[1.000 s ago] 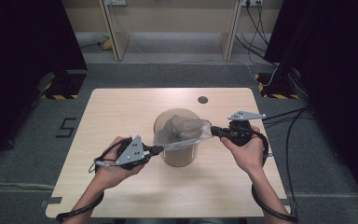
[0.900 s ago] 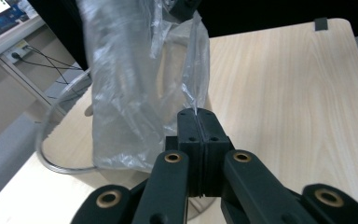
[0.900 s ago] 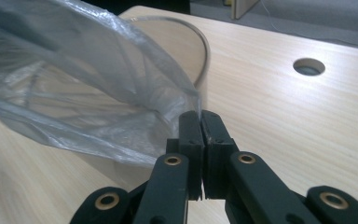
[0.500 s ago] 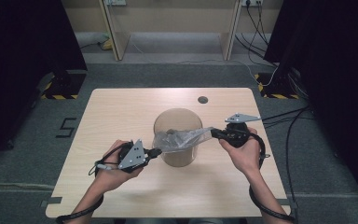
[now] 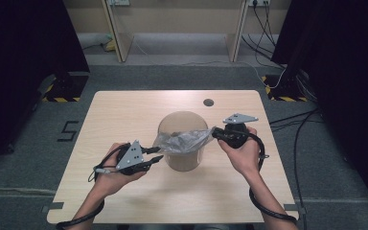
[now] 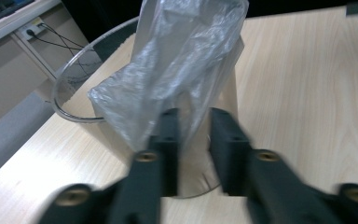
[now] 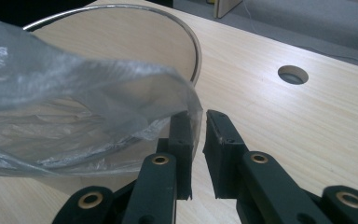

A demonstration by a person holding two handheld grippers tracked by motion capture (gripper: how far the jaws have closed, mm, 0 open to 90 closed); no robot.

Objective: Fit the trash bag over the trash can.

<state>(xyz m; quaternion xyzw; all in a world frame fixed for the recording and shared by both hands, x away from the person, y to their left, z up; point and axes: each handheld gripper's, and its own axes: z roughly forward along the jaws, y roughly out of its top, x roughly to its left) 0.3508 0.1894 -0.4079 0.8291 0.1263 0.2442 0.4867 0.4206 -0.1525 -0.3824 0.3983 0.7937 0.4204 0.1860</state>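
Both grippers, left [image 5: 159,155] and right [image 5: 214,132], just eased open off the bag [image 5: 182,140] over the clear bin [image 5: 184,163]; next, tuck it over the rim

One legible marking: the numeral "5" [image 5: 68,131], in dark strokes on the grey floor [image 5: 38,158] left of the worktop [image 5: 124,110]. No other text, label or brand is readable.

A pale wooden table [image 5: 124,110] with a round cable hole [image 5: 209,102] near its far edge stands on grey carpet [image 5: 38,158], black curtains [image 5: 24,43] at both sides.
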